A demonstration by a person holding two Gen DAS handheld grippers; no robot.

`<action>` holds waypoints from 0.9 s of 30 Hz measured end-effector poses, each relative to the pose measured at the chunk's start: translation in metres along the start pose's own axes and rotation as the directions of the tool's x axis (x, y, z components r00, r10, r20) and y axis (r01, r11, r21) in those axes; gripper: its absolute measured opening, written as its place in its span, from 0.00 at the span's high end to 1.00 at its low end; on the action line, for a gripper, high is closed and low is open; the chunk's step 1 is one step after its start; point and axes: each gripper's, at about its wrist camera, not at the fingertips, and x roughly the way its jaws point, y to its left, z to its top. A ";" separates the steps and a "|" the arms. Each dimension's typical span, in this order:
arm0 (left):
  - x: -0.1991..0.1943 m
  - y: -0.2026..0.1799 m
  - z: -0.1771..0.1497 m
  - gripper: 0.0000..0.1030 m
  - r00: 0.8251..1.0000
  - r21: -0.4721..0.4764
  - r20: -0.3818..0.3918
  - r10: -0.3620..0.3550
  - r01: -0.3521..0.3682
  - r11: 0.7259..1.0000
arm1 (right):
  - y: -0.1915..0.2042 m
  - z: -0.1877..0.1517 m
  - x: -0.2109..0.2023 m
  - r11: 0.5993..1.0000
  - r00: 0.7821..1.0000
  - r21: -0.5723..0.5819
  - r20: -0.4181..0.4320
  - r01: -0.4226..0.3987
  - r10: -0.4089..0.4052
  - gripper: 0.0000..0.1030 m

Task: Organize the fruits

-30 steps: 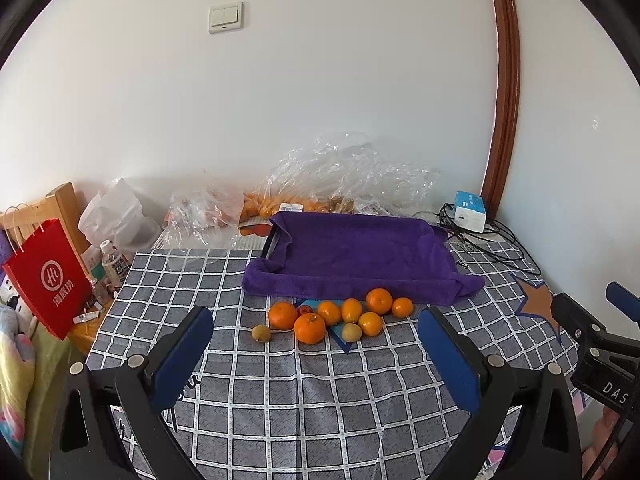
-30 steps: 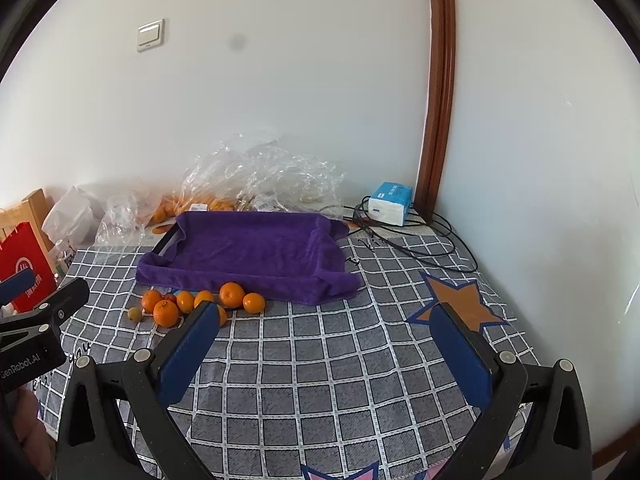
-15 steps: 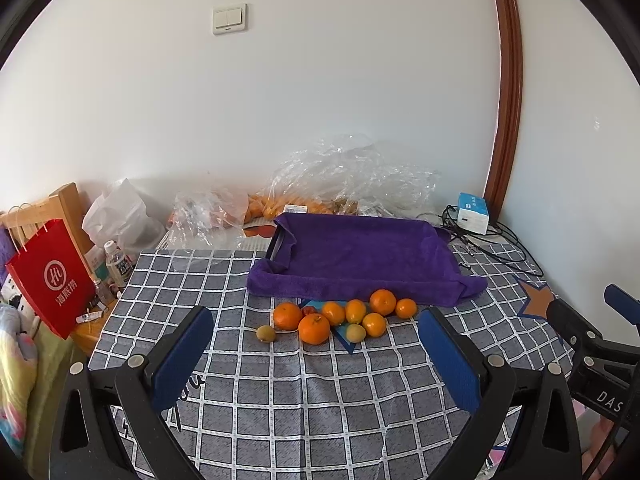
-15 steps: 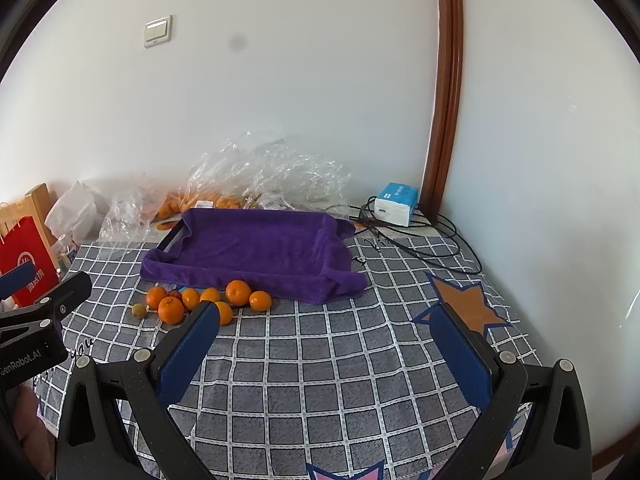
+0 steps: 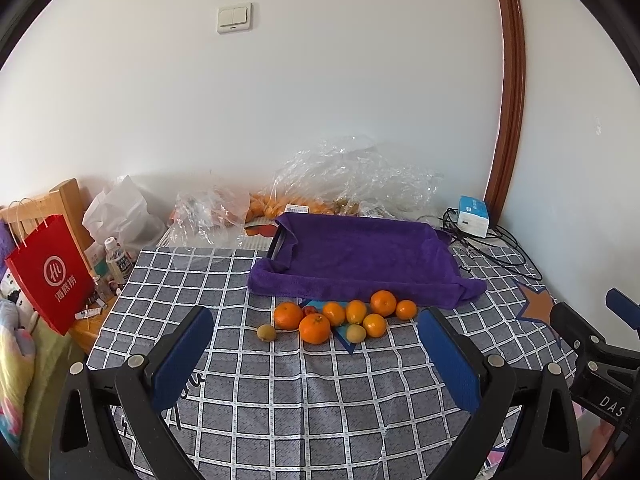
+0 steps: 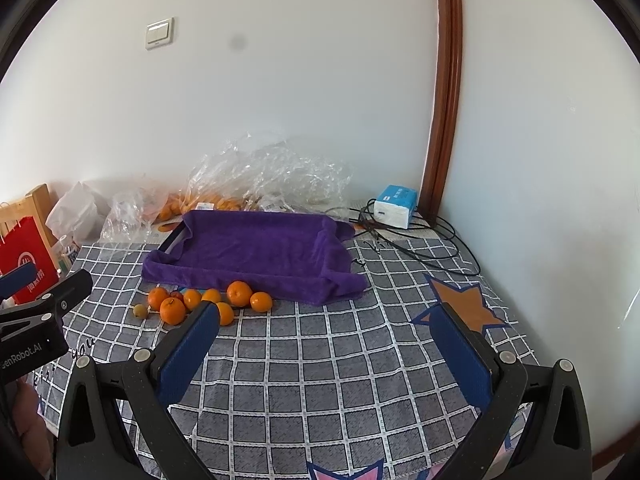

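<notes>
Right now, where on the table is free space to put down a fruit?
Free: the purple towel-lined tray, and the checkered cloth between the fruit cluster and both open grippers. Crowded: the back wall, with clear plastic bags, and the black cables near the blue-white box.

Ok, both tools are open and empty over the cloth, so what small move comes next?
Probably ease the left tool forward and down toward the big orange at the near edge of the fruit pile. It sits almost centred between the open fingers, none of the fruit is on the purple towel yet, and the right tool is aimed further right.
</notes>
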 end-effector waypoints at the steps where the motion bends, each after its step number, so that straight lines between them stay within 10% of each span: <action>1: 0.000 0.000 0.000 0.00 1.000 0.001 0.000 0.001 -0.001 1.000 | 0.000 0.000 0.000 1.000 1.000 0.001 0.001 -0.001 0.001 0.00; 27: 0.012 0.014 0.000 0.00 1.000 -0.038 0.008 0.009 -0.009 0.999 | 0.009 -0.006 0.003 0.999 0.999 -0.022 0.025 -0.041 0.042 0.00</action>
